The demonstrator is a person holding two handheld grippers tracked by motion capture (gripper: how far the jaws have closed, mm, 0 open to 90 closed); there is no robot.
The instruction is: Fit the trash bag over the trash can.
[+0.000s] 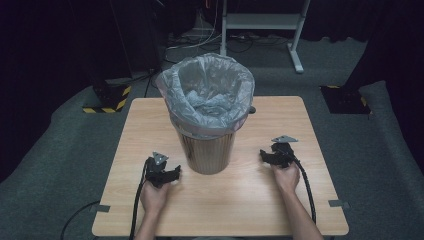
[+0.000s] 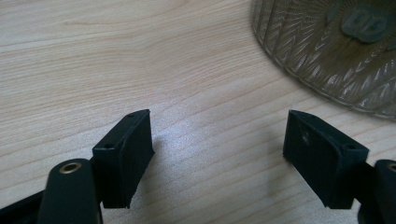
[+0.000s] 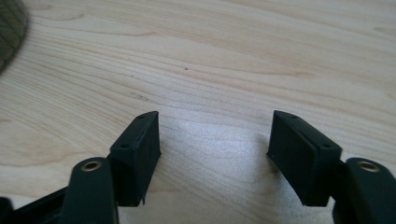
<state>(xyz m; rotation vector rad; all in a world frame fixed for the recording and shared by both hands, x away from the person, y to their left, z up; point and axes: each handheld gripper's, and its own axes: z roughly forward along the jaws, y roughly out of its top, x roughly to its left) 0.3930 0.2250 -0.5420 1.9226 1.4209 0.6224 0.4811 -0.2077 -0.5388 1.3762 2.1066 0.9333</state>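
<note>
A round ribbed waste bin (image 1: 206,150) lined with a grey plastic bag (image 1: 206,92) stands upright near the middle of the wooden table (image 1: 250,195). My left gripper (image 1: 176,172) rests low on the table just left of the bin's base, jaws wide apart with bare wood between them; the bin's ribbed wall (image 2: 327,56) fills the upper right of the left gripper view. My right gripper (image 1: 262,155) sits right of the bin, held by a hand, its jaws apart over bare wood (image 3: 215,135). The bin's edge (image 3: 10,32) peeks in at the far left there.
The table's front edge lies close behind both hands, with tape tabs (image 1: 339,203) at its corners. Beyond the table are grey carpet, a white desk frame (image 1: 295,45), cables and yellow-black striped floor blocks (image 1: 107,102).
</note>
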